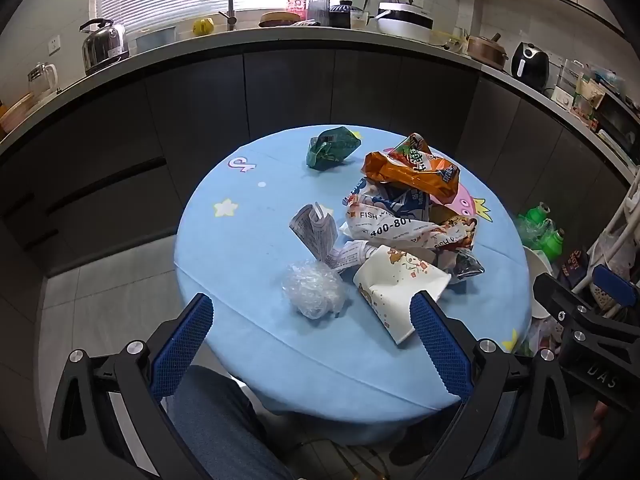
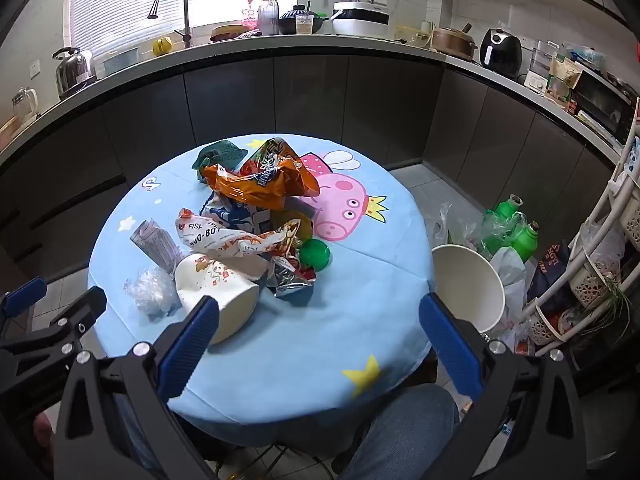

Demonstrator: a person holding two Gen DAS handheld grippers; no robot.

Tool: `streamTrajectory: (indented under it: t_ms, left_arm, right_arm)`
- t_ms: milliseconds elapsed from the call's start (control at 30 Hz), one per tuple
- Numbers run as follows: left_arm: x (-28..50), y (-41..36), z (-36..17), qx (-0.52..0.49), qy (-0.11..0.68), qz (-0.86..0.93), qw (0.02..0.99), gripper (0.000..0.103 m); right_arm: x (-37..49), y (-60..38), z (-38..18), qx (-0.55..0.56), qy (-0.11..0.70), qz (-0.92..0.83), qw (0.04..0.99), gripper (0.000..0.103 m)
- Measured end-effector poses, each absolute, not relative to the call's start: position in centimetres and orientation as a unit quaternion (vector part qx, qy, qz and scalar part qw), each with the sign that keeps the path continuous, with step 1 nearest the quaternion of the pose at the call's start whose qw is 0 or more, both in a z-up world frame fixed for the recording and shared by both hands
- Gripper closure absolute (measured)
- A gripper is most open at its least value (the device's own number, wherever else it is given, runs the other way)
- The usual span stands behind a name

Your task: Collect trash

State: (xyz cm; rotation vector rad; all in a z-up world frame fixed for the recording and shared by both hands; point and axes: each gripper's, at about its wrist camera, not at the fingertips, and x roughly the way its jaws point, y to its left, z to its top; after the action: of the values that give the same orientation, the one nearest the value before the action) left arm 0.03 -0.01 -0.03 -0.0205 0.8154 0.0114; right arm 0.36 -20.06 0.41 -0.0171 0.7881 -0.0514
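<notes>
We hold both grippers just short of the near edge of the round counter (image 1: pixel 248 240), whose light blue cartoon cloth carries all the trash in a loose heap toward the middle and right. The left gripper (image 1: pixel 312 336) has its jaws wide apart and empty, and so does the right gripper (image 2: pixel 320 320); nothing is collected yet.

Nearest us lies a crumpled ball of clear plastic film (image 1: pixel 314 288), thin and springy; we judge it could squeeze flat and slip out of the jaws, or drag the folded printed leaflet (image 1: pixel 316 232) that touches it. Beside it a white paper cup (image 2: pixel 216 292) with cartoon print lies on its side, its mouth toward us; its wall is light and crushable, so a pinch across the round body may roll it off the near edge. Behind, a greasy-looking food wrapper (image 2: pixel 224 236) and an orange foil snack bag (image 2: pixel 260 180) are piled together, glossy and slick, so lifting one may topple the others. A green dome-shaped piece (image 2: pixel 316 254), perhaps a lid, sits at the heap's right side and could roll. A dark green crumpled packet (image 1: pixel 332 146) lies apart at the far side. A white paper bucket (image 2: pixel 468 288) stands off the counter's right edge, likely the bin
</notes>
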Motion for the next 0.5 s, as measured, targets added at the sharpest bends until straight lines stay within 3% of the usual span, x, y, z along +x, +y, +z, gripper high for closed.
streamTrajectory:
  t_ms: [500]
  left_arm:
    - [-0.38,0.18,0.34,-0.013,0.392,0.006,0.920,0.009]
  right_arm:
    - [0.18,-20.28,0.35,-0.006,0.385,-0.026,0.923,0.003]
